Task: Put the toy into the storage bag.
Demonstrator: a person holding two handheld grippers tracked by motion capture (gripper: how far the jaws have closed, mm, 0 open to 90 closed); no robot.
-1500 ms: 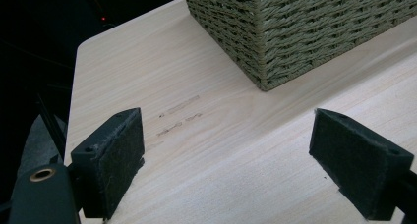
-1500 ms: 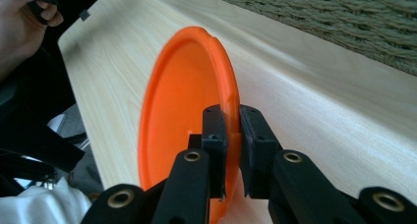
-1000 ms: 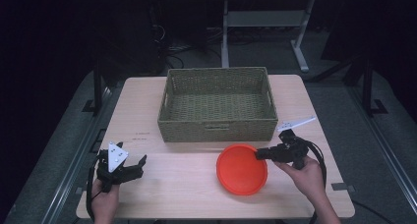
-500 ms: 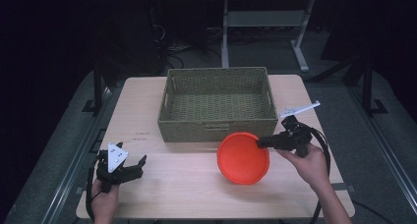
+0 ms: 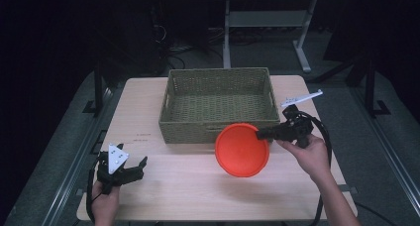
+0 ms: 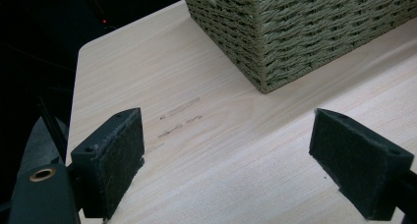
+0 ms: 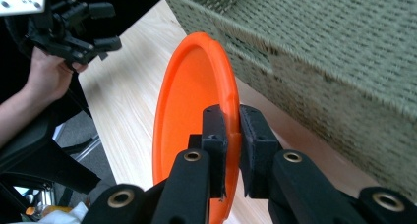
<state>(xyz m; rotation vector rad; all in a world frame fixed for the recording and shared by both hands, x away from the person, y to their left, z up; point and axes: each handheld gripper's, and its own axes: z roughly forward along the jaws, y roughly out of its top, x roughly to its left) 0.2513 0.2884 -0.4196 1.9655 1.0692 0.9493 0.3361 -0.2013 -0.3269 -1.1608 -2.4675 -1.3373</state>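
At the table's left the left gripper [image 5: 132, 170] is held with jaws wide apart and empty, while the orange plate [image 5: 242, 149], tilted before the wicker basket [image 5: 218, 107], is pinched at its rim by the right gripper [image 5: 261, 134].

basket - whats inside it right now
The wicker basket looks empty: the high view shows bare woven floor. The orange plate, pinched by its rim in the right gripper, covers part of the basket's near wall, not the inside.
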